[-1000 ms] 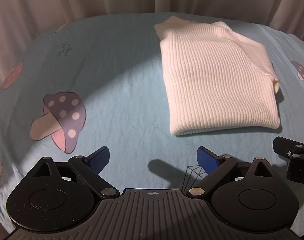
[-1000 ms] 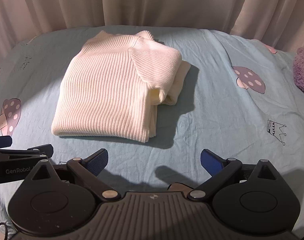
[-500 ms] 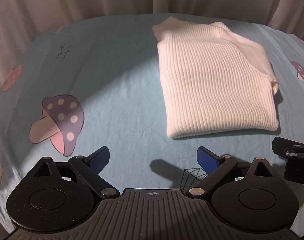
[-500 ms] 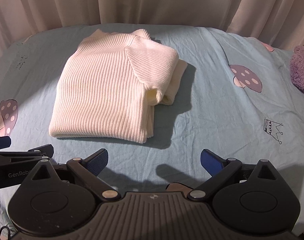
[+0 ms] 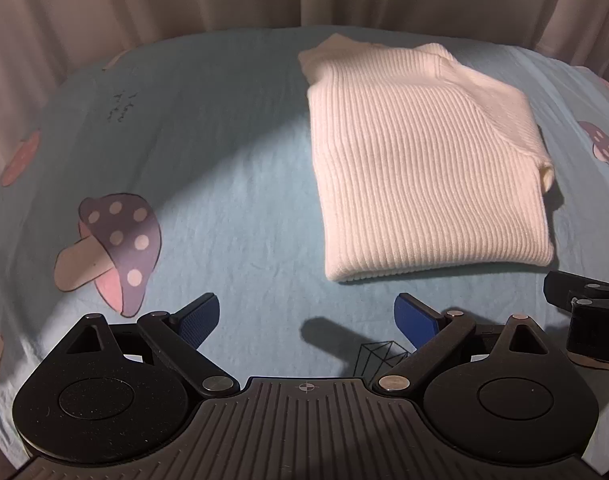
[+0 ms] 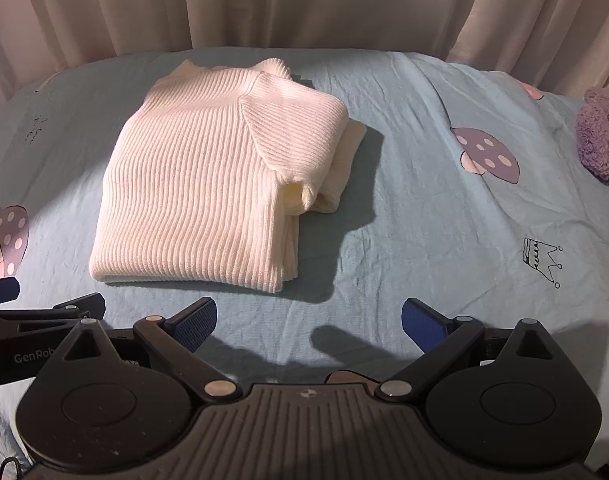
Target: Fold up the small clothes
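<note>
A white ribbed knit sweater (image 5: 420, 168) lies folded into a rectangle on the light blue sheet, with one sleeve tucked along its right side. It also shows in the right wrist view (image 6: 220, 200). My left gripper (image 5: 306, 320) is open and empty, above the sheet, in front of the sweater's near hem and a little left of it. My right gripper (image 6: 308, 324) is open and empty, in front of the sweater's near right corner. Neither gripper touches the sweater.
The blue sheet (image 5: 208, 128) has mushroom prints (image 5: 112, 248) and a crown drawing (image 6: 540, 260). A purple plush item (image 6: 600, 140) lies at the far right. Beige curtains (image 6: 304, 0) hang behind the bed. Each gripper shows at the edge of the other's view.
Both grippers have drawn back a little from the sweater, which now sits slightly farther away and to the left in both views. The sweater itself has not moved.
</note>
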`<state>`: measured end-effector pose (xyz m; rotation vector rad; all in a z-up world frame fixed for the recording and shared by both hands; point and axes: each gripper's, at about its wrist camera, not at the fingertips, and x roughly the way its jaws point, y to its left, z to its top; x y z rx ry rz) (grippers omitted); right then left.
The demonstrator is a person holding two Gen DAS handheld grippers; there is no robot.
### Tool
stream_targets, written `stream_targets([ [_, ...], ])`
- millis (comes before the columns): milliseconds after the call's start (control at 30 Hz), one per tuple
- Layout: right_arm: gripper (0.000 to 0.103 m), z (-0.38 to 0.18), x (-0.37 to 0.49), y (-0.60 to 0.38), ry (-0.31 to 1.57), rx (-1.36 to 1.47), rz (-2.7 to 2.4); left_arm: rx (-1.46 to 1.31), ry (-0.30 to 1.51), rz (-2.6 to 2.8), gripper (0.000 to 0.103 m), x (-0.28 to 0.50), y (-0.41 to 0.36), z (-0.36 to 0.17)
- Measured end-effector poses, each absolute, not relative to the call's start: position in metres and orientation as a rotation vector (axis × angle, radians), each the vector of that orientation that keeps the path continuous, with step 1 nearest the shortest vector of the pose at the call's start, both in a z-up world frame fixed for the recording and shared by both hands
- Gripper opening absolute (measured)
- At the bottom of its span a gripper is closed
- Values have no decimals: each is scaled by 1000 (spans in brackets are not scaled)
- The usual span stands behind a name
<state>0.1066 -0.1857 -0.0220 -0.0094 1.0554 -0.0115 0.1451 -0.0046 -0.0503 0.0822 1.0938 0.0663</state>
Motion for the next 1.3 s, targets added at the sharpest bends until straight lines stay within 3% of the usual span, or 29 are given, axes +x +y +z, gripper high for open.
stream_targets([
  [1300, 99, -14, 97, -188, 1049, 2, -28, 69, 1092, 37, 98, 136, -10, -41],
])
